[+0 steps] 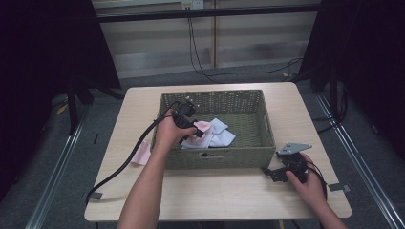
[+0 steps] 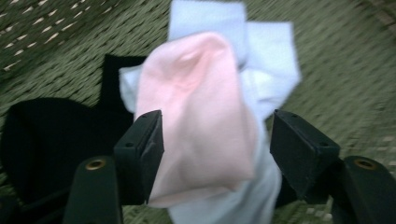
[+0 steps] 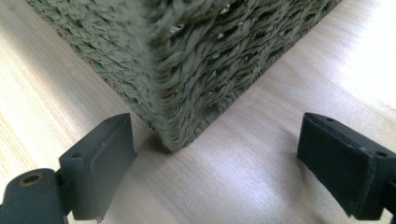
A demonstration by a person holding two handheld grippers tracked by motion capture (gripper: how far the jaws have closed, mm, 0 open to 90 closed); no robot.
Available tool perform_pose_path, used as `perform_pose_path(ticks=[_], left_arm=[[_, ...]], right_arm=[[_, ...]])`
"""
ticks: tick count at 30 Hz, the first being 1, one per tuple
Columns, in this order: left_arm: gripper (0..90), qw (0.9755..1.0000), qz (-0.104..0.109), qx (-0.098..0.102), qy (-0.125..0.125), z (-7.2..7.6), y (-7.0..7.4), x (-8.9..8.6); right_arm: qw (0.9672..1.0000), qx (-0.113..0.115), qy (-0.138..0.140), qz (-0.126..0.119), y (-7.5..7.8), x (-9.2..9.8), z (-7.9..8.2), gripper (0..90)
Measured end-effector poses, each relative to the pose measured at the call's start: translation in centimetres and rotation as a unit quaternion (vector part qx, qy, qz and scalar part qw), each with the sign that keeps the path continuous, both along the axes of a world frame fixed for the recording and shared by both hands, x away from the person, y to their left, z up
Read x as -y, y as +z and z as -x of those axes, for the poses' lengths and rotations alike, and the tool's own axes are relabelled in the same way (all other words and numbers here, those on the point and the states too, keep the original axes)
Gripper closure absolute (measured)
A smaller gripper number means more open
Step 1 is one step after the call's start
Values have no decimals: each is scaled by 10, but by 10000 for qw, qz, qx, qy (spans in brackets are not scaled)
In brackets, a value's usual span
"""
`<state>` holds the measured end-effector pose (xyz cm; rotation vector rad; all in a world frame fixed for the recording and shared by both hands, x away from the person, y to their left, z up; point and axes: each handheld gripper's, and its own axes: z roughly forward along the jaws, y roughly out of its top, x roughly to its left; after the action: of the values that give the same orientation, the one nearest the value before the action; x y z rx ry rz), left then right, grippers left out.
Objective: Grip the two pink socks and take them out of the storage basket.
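Observation:
A green woven basket [image 1: 217,158] stands on the wooden table [image 1: 215,195]. My left gripper [image 1: 196,131] is down inside it at the left, jaws open. In the left gripper view a pink sock [image 2: 196,116] lies between the jaws of the left gripper [image 2: 217,119]; it brushes the left one, and a gap shows at the right one. The pink sock rests on white socks [image 2: 271,60], with a black sock [image 2: 51,135] beside them on the basket floor [image 2: 341,56]. My right gripper [image 1: 270,172] rests open on the table, facing the basket's front right corner [image 3: 201,60].
Another pink sock [image 1: 142,153] lies on the table just left of the basket. Bare tabletop runs along the front edge between the two forearms. A black cable [image 1: 119,169] trails from the left gripper off the table's front left.

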<state>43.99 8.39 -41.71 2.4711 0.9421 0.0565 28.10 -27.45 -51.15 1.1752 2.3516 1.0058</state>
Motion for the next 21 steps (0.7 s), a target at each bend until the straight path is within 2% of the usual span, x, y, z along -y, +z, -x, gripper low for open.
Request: perform_pose_path(ticks=[6, 7, 8, 9, 11, 13, 14, 16, 18, 19, 20, 21], left_arm=[[345, 9998, -104, -127, -59, -2, -12, 5], [345, 9997, -175, -134, -80, -3, -14, 5], [441, 9993, -292, -177, -116, -3, -18, 6], [514, 9993, -292, -177, -116, -3, -18, 6], [628, 9985, -458, -232, -194, -4, -20, 6], [720, 9983, -517, -197, -185, -4, -18, 4], [737, 9985, -492, -185, -137, -4, -11, 2], [751, 9990, -409, -185, -68, -4, -8, 0], [755, 9992, -346, -213, 18, -2, 3, -6], [756, 9992, -346, -213, 18, -2, 3, -6], [756, 9994, -260, -204, 43, -1, 12, -11], [756, 9994, -260, -204, 43, -1, 12, -11]], right_arm=[[10000, 2, -3, 2, 0, 0, 0, 102], [10000, 2, -3, 2, 0, 0, 0, 102], [10000, -1, 0, 1, 0, 0, 0, 102], [10000, -1, 0, 1, 0, 0, 0, 102], [10000, -3, 8, 0, 0, 0, 0, 102], [10000, -2, 12, 1, 0, 0, 0, 102], [10000, -1, 14, 0, 0, 0, 0, 102], [10000, -4, 13, -1, 0, 0, 0, 102], [10000, -2, 15, 0, 0, 0, 0, 102], [10000, -2, 15, 0, 0, 0, 0, 102], [10000, -3, 14, 0, 0, 0, 0, 103], [10000, -3, 14, 0, 0, 0, 0, 103]])
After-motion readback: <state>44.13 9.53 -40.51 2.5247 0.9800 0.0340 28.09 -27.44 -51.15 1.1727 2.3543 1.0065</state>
